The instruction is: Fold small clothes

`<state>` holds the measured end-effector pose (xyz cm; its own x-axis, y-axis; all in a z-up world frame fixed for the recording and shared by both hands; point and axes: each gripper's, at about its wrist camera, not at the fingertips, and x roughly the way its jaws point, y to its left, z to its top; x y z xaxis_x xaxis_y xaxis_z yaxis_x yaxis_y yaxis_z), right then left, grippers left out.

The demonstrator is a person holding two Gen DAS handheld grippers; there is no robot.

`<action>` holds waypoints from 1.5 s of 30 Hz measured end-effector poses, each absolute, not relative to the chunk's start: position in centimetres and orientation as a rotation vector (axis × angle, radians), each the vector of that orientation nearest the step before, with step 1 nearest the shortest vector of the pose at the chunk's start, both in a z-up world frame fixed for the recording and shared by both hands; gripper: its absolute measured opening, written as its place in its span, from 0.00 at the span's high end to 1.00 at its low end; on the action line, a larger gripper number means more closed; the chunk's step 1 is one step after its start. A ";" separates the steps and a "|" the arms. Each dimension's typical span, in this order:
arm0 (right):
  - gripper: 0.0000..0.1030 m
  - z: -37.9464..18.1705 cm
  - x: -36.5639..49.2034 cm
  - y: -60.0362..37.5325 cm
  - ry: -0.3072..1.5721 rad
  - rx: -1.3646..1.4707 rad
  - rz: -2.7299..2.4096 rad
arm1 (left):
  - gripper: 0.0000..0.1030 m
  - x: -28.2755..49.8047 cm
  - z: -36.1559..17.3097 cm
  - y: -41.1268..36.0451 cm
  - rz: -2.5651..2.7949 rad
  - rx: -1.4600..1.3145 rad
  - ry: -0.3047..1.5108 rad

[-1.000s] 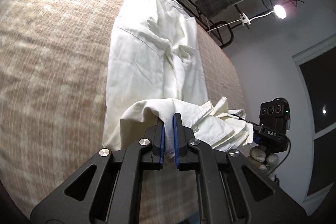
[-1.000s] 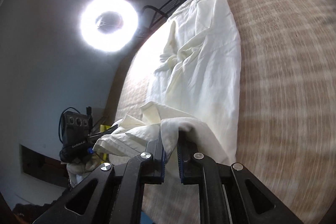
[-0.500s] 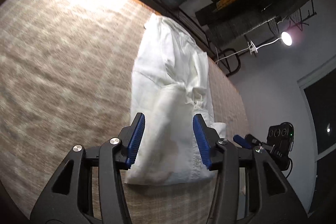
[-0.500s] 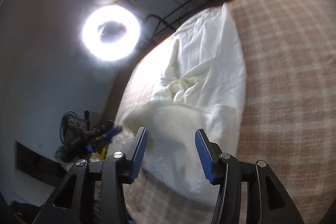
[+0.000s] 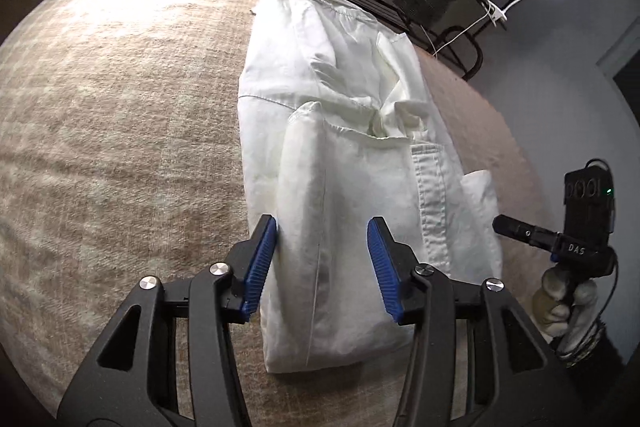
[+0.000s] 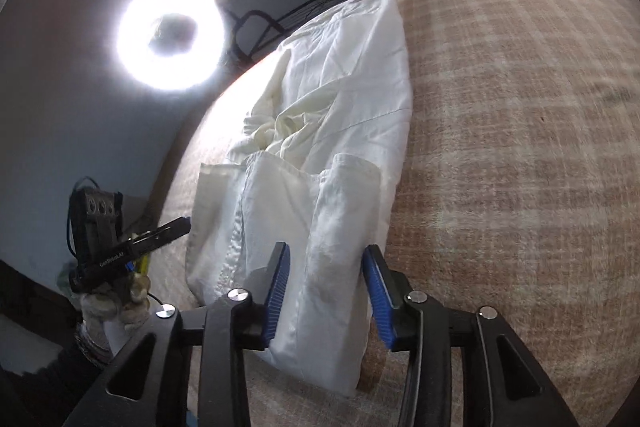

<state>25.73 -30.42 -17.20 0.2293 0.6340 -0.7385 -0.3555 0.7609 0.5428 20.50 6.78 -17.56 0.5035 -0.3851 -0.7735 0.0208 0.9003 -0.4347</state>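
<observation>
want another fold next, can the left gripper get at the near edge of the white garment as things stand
Probably yes: the left gripper is open right over the white garment, and nothing lies between its fingers and that edge.

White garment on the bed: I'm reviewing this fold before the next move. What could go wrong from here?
The white garment has a loose bunched area beyond the folded flap, so the next fold may trap wrinkles. Its edge lies close to the bed edge, so tugging might drag it off. Both the left gripper and right gripper are open; regrasping may catch one layer only.
</observation>
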 end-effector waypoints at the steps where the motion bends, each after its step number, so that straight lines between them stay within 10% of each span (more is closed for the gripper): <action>1: 0.69 -17.3 25.8 -30.1 1.154 0.272 0.694 | 0.75 20.6 -17.8 6.7 -0.251 -0.389 1.025; 2: 0.78 -17.3 25.9 -29.8 1.156 0.258 0.696 | 0.96 20.7 -18.0 6.8 -0.251 -0.387 1.032; 6: 0.91 -16.4 25.9 -30.2 1.131 0.324 0.779 | 0.98 20.0 -17.4 8.1 -0.291 -0.484 1.014; 13: 0.92 -19.0 27.9 -33.8 1.061 0.666 0.908 | 0.98 19.9 -18.6 11.4 -0.338 -0.665 1.013; 26: 0.93 -19.0 28.2 -30.8 1.145 0.308 0.707 | 0.80 20.5 -17.5 9.7 -0.234 -0.405 0.969; 30: 0.73 -18.0 28.3 -31.6 1.139 0.256 0.652 | 0.80 20.8 -15.1 10.3 -0.205 -0.367 0.915; 45: 0.69 -15.1 35.3 -26.8 1.032 0.111 0.733 | 0.80 31.1 -14.9 9.6 -0.274 -0.257 0.935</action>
<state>35.29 -26.83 -15.13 0.3009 0.6007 -0.7407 -0.5011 0.7604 0.4131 31.10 9.64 -14.94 0.5640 -0.3404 -0.7523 0.1201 0.9352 -0.3332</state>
